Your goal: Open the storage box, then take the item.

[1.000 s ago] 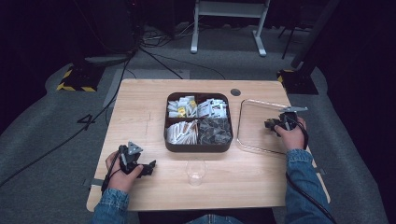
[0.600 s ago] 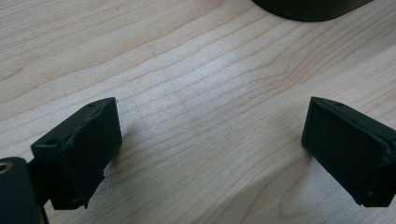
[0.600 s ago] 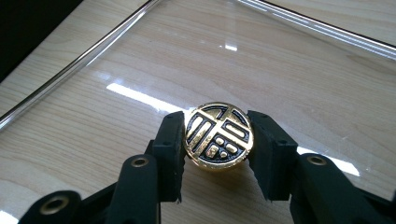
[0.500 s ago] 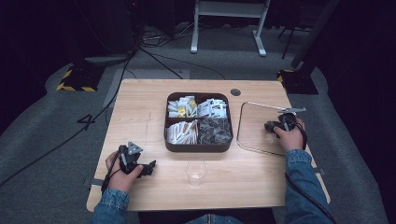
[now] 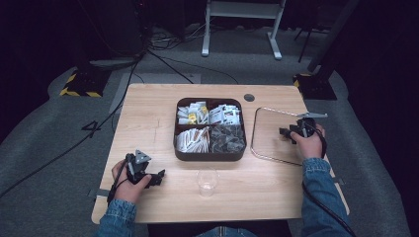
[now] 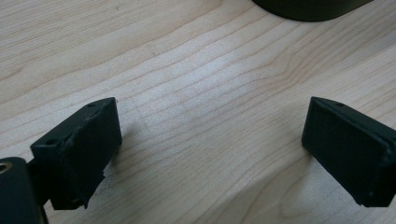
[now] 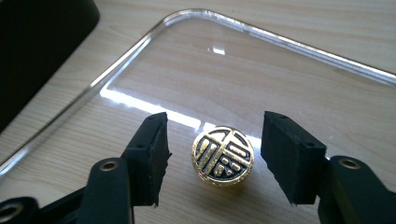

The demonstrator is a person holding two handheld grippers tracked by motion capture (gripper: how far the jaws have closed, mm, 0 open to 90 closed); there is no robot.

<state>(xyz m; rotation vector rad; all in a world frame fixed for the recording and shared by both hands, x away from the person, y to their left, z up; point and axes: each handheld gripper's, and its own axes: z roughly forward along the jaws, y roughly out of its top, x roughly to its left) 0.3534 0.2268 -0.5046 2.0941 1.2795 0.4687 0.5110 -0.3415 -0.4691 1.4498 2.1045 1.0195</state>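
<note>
Gold-and-black knob [image 7: 223, 156] of the clear lid [image 7: 289, 88] sat dead centre between the right gripper [image 7: 215, 161] jaws, which had just been opening off it, pads at 9 and 3 o'clock, no contact; left gripper [image 6: 210, 154] gaped empty.

right tool [image 7: 212, 156] jaws just opened, pads apart; left tool [image 6: 210, 140] seemingly resting, jaws wide.

right tool [image 5: 289, 132] | over clear lid [image 5: 262, 148] | beside box [image 5: 210, 154]
</note>
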